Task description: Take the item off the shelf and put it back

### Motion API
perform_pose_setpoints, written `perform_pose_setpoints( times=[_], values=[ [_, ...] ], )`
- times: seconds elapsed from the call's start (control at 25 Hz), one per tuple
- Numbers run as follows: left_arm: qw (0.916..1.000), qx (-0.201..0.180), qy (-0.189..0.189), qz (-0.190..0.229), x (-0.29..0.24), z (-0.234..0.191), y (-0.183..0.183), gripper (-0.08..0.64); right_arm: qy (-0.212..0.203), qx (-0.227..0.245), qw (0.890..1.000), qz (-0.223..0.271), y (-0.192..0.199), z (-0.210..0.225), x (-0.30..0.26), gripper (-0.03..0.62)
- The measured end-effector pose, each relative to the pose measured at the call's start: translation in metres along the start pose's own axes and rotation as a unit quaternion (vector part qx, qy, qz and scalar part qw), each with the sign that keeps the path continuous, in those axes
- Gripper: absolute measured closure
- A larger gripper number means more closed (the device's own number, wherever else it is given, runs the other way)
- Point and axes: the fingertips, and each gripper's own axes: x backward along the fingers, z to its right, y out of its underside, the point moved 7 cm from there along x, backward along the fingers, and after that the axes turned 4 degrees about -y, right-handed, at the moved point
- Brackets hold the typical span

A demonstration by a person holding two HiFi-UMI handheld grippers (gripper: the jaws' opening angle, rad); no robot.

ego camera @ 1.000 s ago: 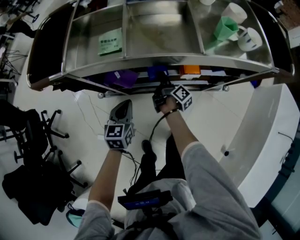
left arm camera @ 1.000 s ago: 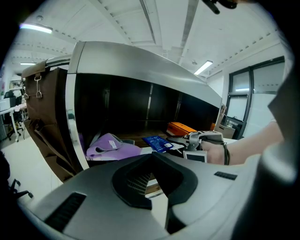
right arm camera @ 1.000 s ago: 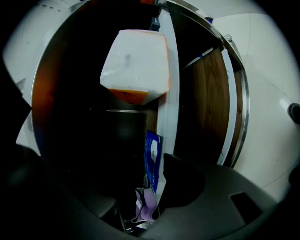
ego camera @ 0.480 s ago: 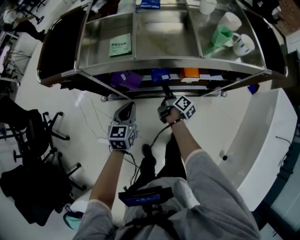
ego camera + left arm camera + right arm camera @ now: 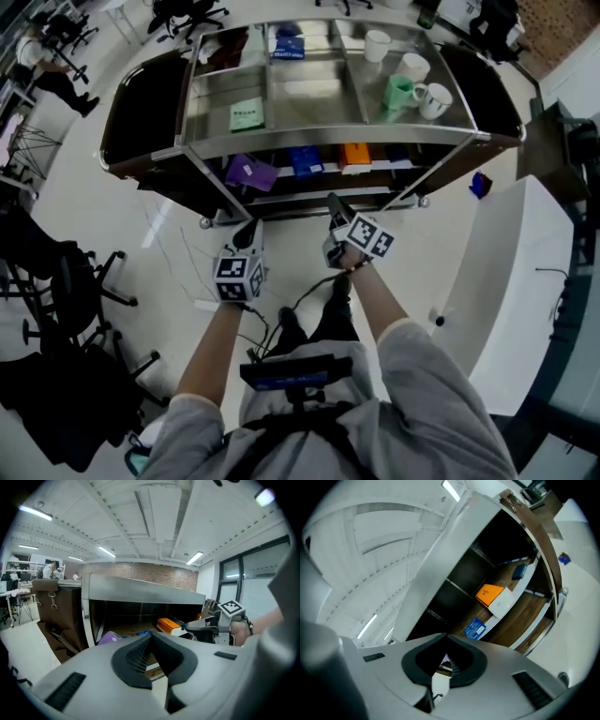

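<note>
A steel shelf unit [image 5: 328, 141] stands ahead of me. On its lower wooden shelf lie a purple packet [image 5: 250, 173], a blue packet [image 5: 307, 161] and an orange box [image 5: 355, 154]. My right gripper [image 5: 334, 200] is shut and empty, just in front of the shelf's edge and pointing at the blue packet [image 5: 476, 628] and orange box [image 5: 490, 594]. In the right gripper view the jaws meet at the right gripper [image 5: 447, 637] tip. My left gripper [image 5: 251, 228] hangs lower left, shut with nothing in it. From the left gripper [image 5: 151, 637] I see the orange box [image 5: 168, 624].
The shelf top carries a green sheet [image 5: 247, 114], a blue box [image 5: 287, 47], a green cup [image 5: 397, 91] and white mugs [image 5: 424, 86]. Office chairs [image 5: 66, 281] stand to the left, and a white counter [image 5: 511, 281] curves along the right. A cable runs over the floor between the grippers.
The right gripper has pulled back out from under the shelf's edge. Both grippers and my view have moved away from the shelf, so more of it shows.
</note>
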Motion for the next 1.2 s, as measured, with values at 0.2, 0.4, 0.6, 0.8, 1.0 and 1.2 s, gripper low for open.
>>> perform_pose_setpoints(
  times=[0.2,0.4,0.6,0.8,1.0,1.2],
  values=[
    [0.9998,0.002,0.014,0.011,0.037,0.001,-0.006,0.554,0.021,0.100,0.995,-0.002,-0.005,-0.036,0.064,0.583],
    [0.9999,-0.008,0.008,0.009,0.067,0.007,-0.005,0.555,0.061,0.221,0.973,-0.022,-0.008,-0.049,0.117,0.583],
    [0.9997,-0.003,-0.022,0.009,0.088,0.018,-0.001,0.554,0.086,0.308,0.947,-0.034,-0.016,-0.043,0.154,0.583],
    [0.9984,-0.007,-0.055,0.010,0.104,0.040,0.005,0.554,0.072,0.342,0.936,-0.043,-0.027,-0.038,0.186,0.583],
    [0.9968,0.005,-0.080,0.010,0.123,0.065,0.017,0.555,0.069,0.362,0.929,-0.042,-0.035,-0.034,0.213,0.584],
    [0.9953,0.010,-0.096,0.010,0.141,0.079,0.022,0.554,0.075,0.360,0.929,-0.048,-0.035,-0.027,0.232,0.586]
  ],
)
